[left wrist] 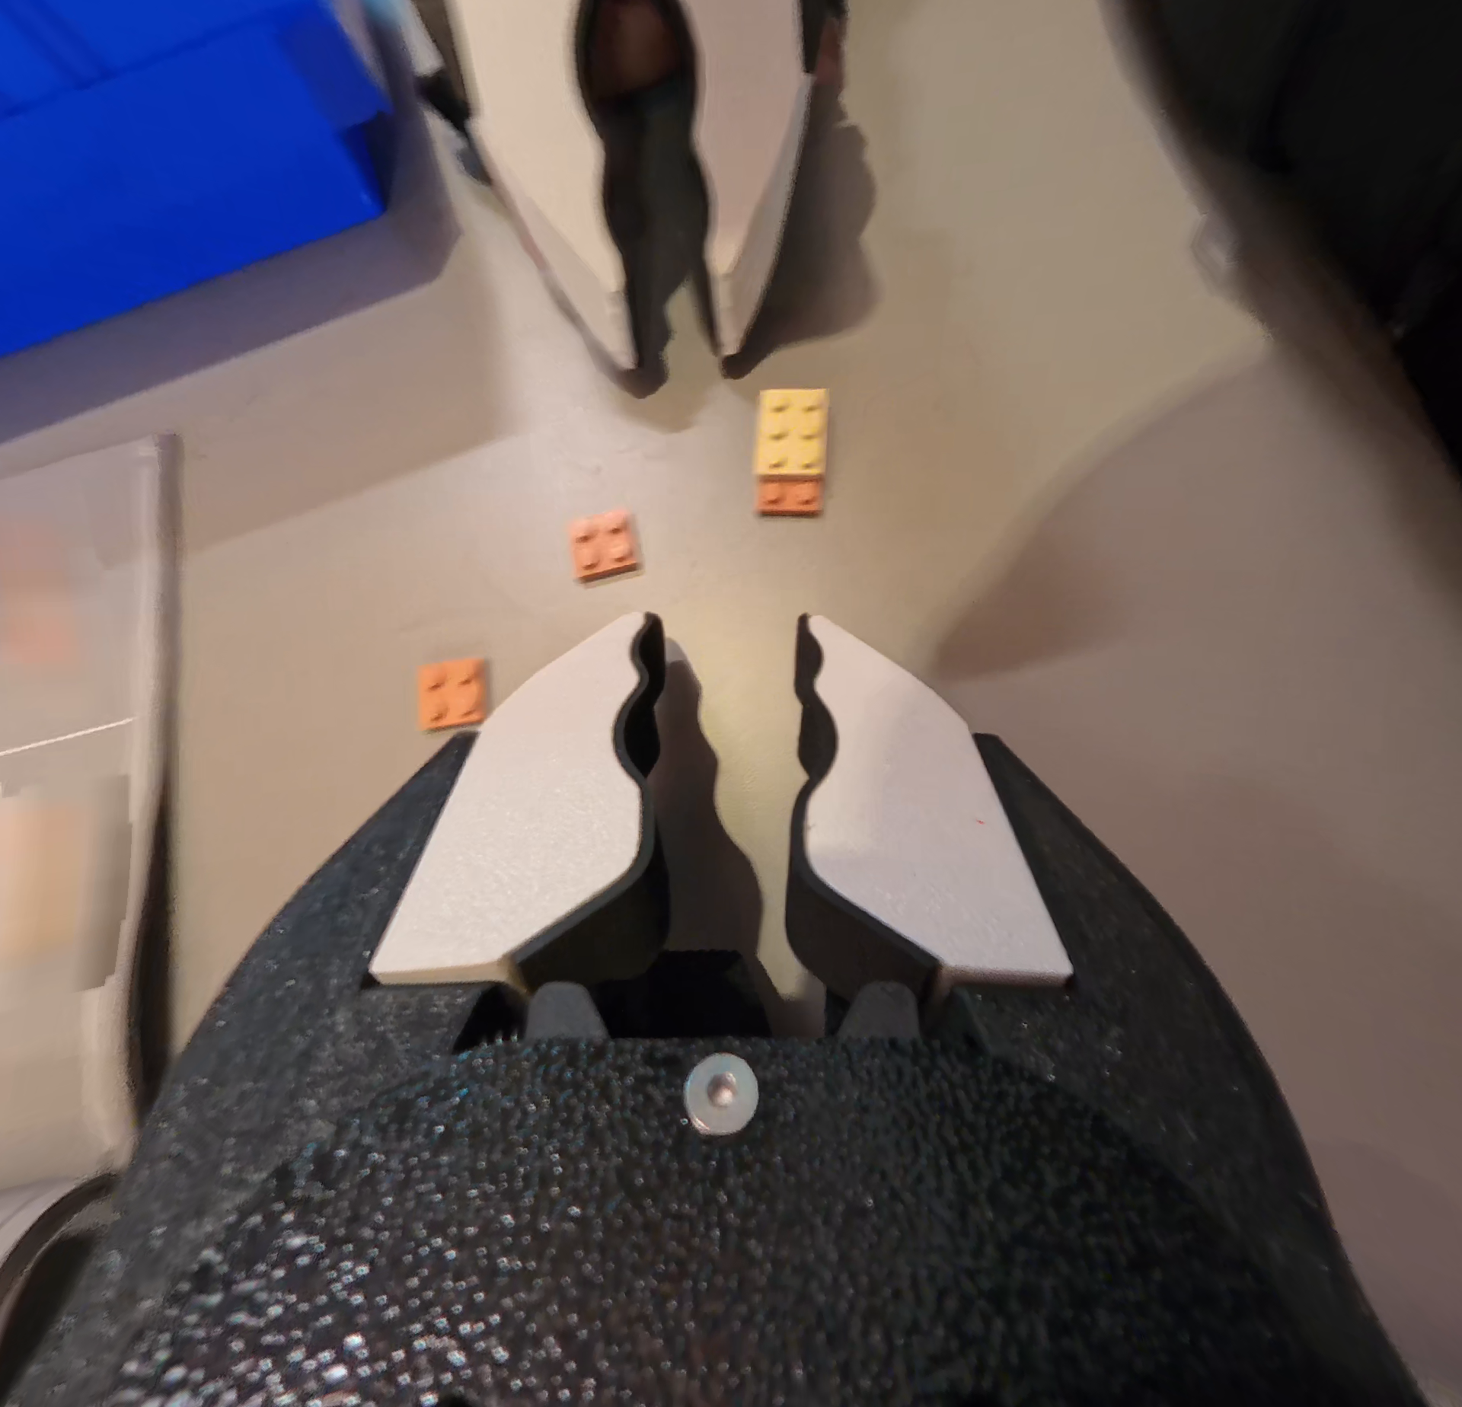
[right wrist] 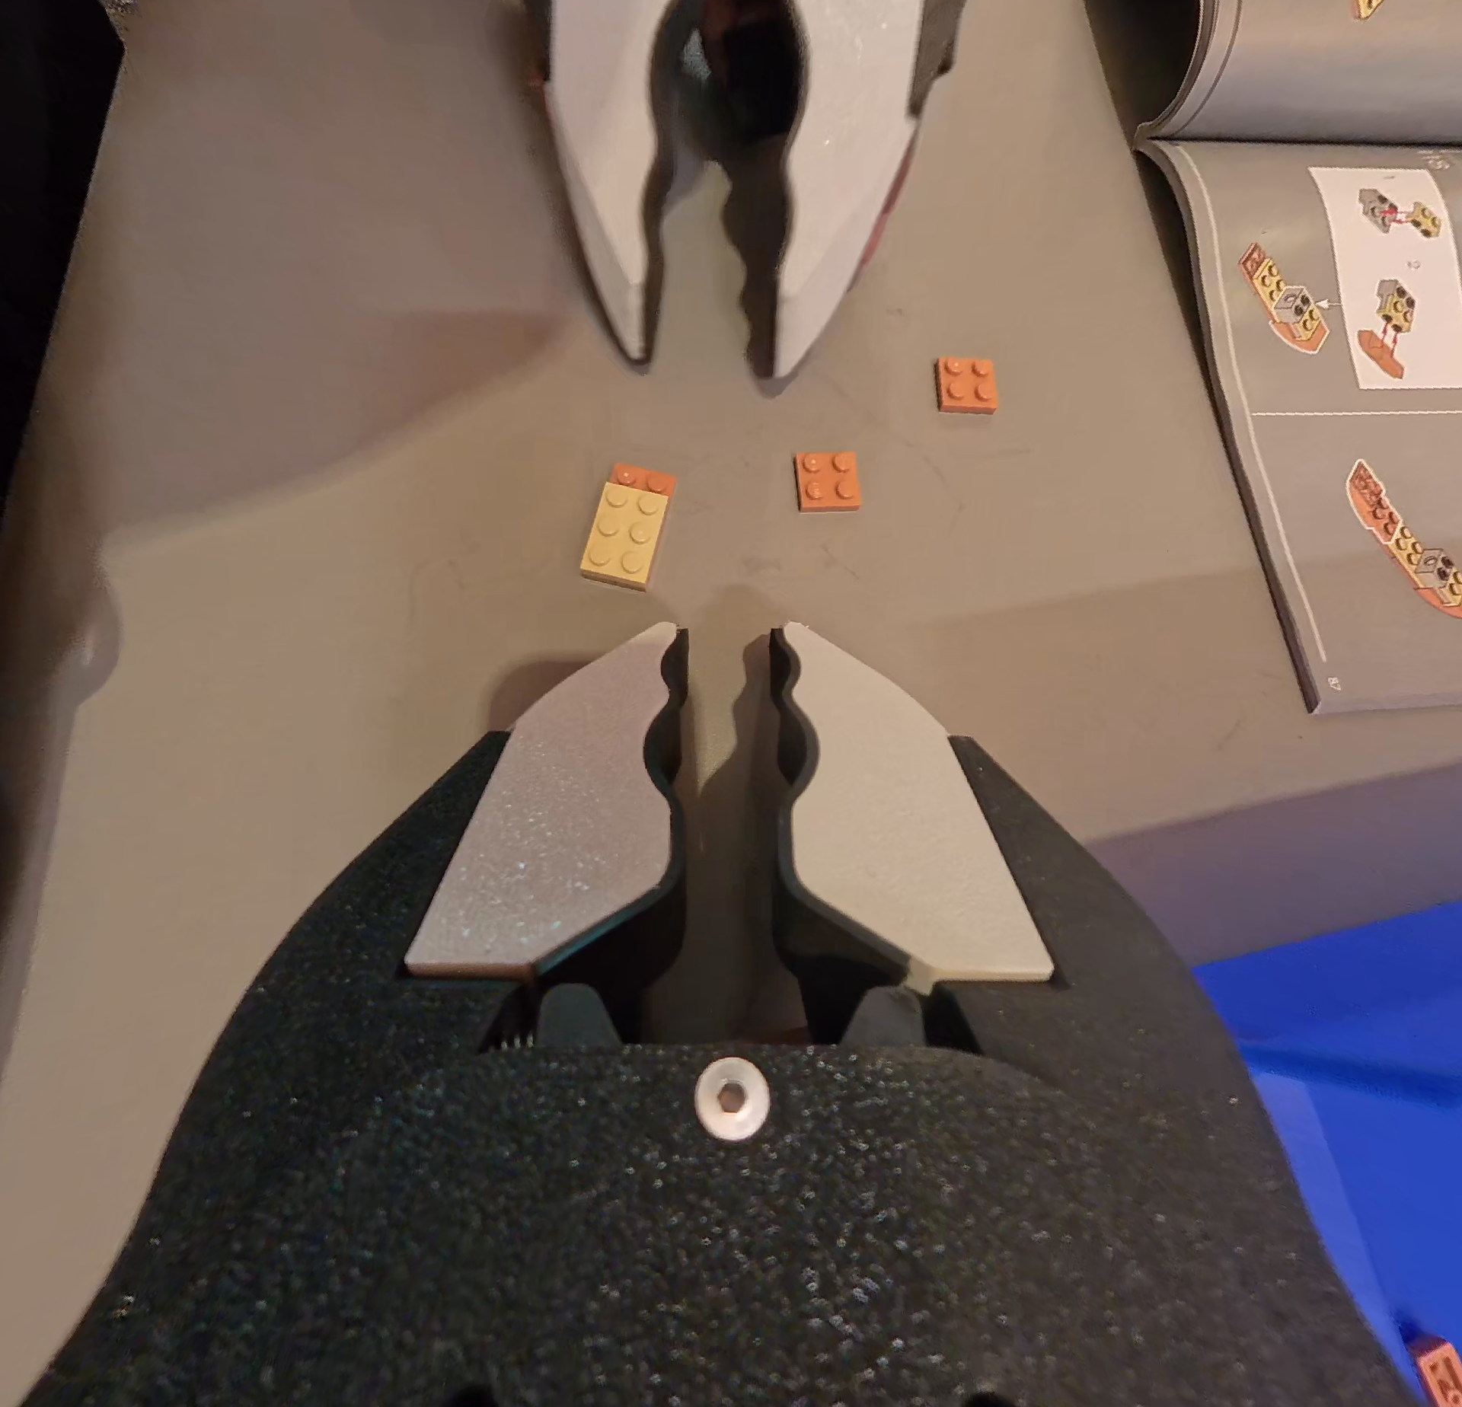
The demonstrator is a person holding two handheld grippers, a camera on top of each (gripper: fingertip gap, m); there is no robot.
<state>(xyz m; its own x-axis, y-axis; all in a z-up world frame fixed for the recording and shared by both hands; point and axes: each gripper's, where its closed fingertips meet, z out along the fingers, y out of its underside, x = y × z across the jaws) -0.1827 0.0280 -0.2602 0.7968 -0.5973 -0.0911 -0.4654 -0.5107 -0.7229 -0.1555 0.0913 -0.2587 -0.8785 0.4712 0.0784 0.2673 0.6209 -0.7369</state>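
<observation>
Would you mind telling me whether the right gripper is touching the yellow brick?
Apart. The right wrist view shows bare table between the right gripper and the yellow brick, which lies ahead and left of its open, empty fingertips.

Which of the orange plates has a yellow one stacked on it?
The orange plate nearest the right gripper: a yellow plate covers most of it. The other two lie bare.

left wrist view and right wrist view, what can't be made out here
- Left wrist view: open booklet blurred, cut by the left edge.
- Left wrist view: blue bin cut by the top-left edges.
- Right wrist view: orange piece cut by the bottom-right corner.
- Both views: dark shapes at the borders, unidentifiable.
</observation>
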